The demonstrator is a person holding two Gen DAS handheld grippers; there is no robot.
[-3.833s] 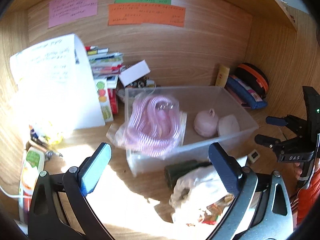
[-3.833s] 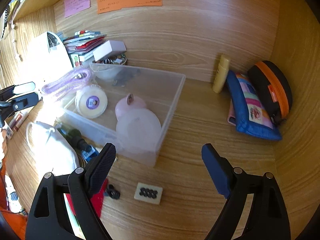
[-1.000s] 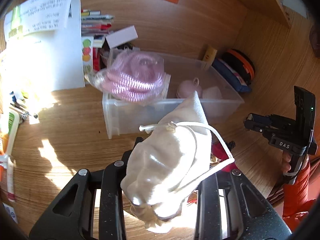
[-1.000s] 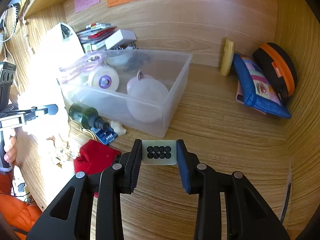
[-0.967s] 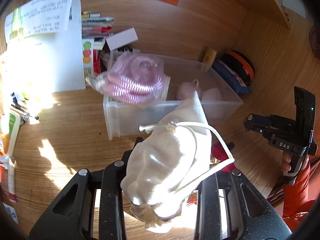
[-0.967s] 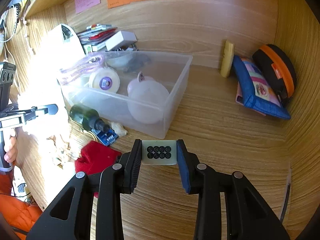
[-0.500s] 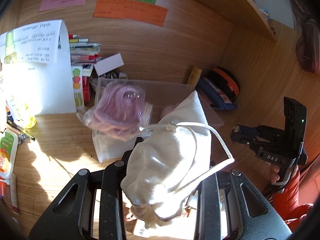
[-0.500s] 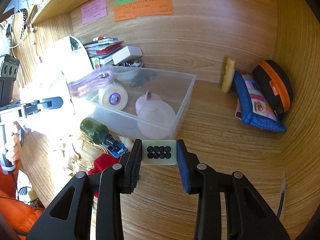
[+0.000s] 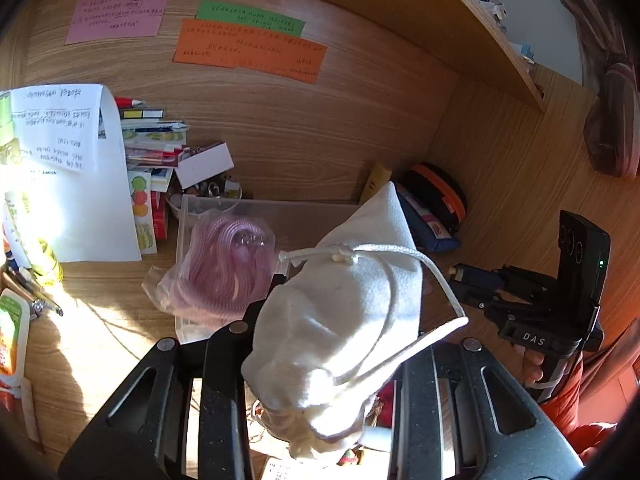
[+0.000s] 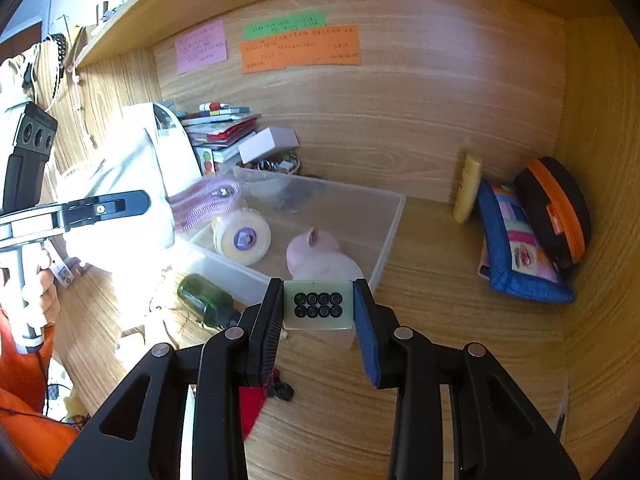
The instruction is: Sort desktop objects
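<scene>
My left gripper (image 9: 332,320) is shut on a white drawstring pouch (image 9: 340,328) and holds it raised in front of the clear plastic bin (image 9: 184,248). The pouch hides the fingertips. The left gripper (image 10: 100,206) with the pouch (image 10: 120,196) also shows at the left of the right wrist view. My right gripper (image 10: 318,310) is shut on a small pale green case with black dots (image 10: 319,309), held above the desk by the bin's near corner (image 10: 384,248). The right gripper (image 9: 472,280) shows at the right of the left wrist view.
The bin holds a pink coiled cable in a bag (image 9: 228,272), a tape roll (image 10: 242,240) and pink round things (image 10: 316,256). A green bottle (image 10: 204,296), red cloth (image 10: 250,404), books (image 10: 224,128), a yellow tube (image 10: 466,188) and pouches (image 10: 520,244) lie around.
Both grippers have risen and tilted up with their loads still held. The bin now sits lower and farther in both views.
</scene>
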